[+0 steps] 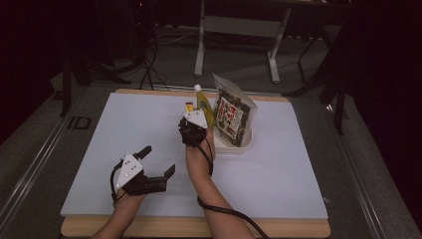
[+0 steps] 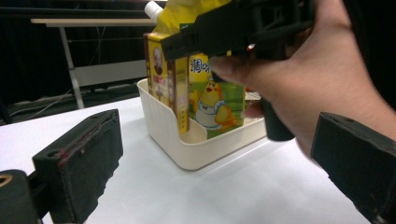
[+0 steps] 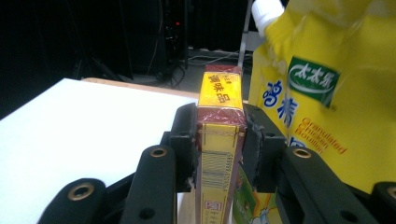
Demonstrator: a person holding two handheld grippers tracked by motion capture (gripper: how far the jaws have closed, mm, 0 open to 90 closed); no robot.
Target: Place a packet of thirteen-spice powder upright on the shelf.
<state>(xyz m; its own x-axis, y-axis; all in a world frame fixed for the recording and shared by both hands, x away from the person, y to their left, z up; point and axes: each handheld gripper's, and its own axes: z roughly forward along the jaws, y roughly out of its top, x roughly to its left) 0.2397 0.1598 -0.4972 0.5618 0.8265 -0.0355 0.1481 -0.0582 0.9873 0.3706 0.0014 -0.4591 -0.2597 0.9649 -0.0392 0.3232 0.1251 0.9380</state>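
On the white table [image 1: 124, 149], right gripper [image 1: 191, 130] fingers clamp the box [image 3: 219, 140] at the basket's [image 2: 187, 154] edge; left gripper [image 1: 157, 162] released.

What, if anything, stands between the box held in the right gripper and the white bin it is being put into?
Nothing visible does. The right gripper is shut on the narrow yellow box, whose lower end is already inside the white bin, against its near wall. The yellow spouted pouch stands close beside it, not beneath it.

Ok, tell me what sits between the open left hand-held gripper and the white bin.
Nothing: in the left gripper view, bare white tabletop runs from the left hand-held gripper to the white bin.
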